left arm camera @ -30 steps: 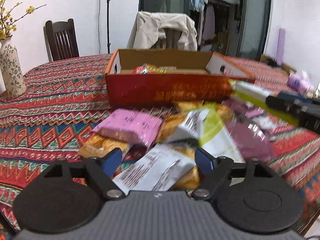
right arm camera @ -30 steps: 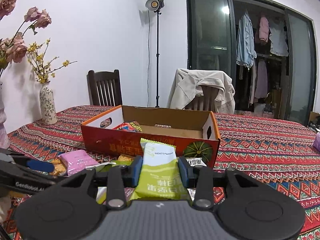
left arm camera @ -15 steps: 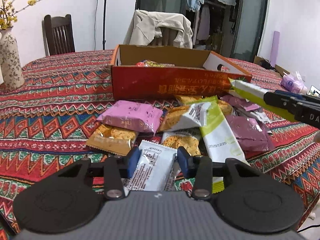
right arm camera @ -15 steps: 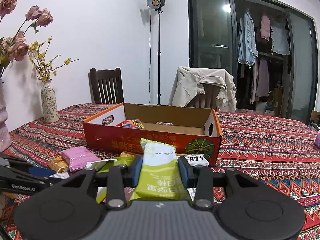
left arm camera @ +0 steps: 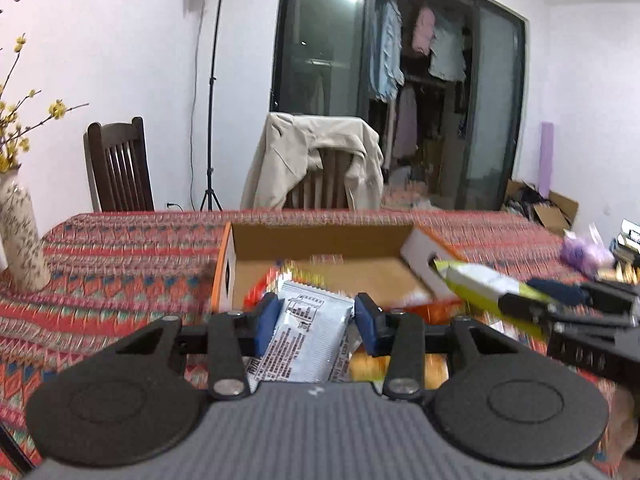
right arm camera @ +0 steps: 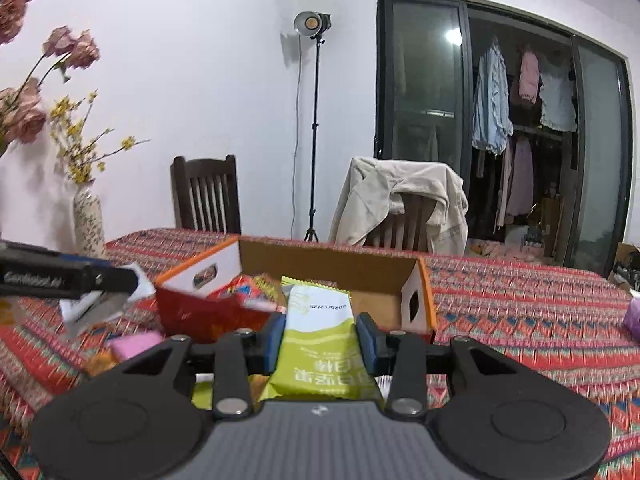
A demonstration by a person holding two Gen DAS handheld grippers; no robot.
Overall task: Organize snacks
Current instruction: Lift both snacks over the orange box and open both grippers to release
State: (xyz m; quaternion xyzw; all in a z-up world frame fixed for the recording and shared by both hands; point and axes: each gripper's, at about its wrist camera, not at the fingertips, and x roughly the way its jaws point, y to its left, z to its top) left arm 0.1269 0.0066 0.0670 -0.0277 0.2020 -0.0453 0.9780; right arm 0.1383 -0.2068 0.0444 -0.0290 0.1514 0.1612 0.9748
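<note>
Up front in the left wrist view, the left gripper (left arm camera: 313,320) is clamping a white snack packet (left arm camera: 305,336) just before the near edge of the open cardboard box (left arm camera: 320,240); bare patterned tablecloth (left arm camera: 120,264) is lying wide at left. Seen from the right wrist, the right gripper (right arm camera: 321,340) is pinching a green snack packet (right arm camera: 320,328) — its tip reaching over the box rim (right arm camera: 332,258).

One open red-and-orange cardboard box (right arm camera: 332,264) sits on one desk (right arm camera: 520,320) under a striped red cloth. Two held snack packets show: one white-and-grey (left arm camera: 304,340), one green-and-white (right arm camera: 320,344). One pink packet (right arm camera: 134,342) lies near left. Two dark wooden chairs (right arm camera: 206,196), one beige jacket (right arm camera: 404,204), one speckled vase (right arm camera: 89,220), one lamp stand (right arm camera: 314,120).
</note>
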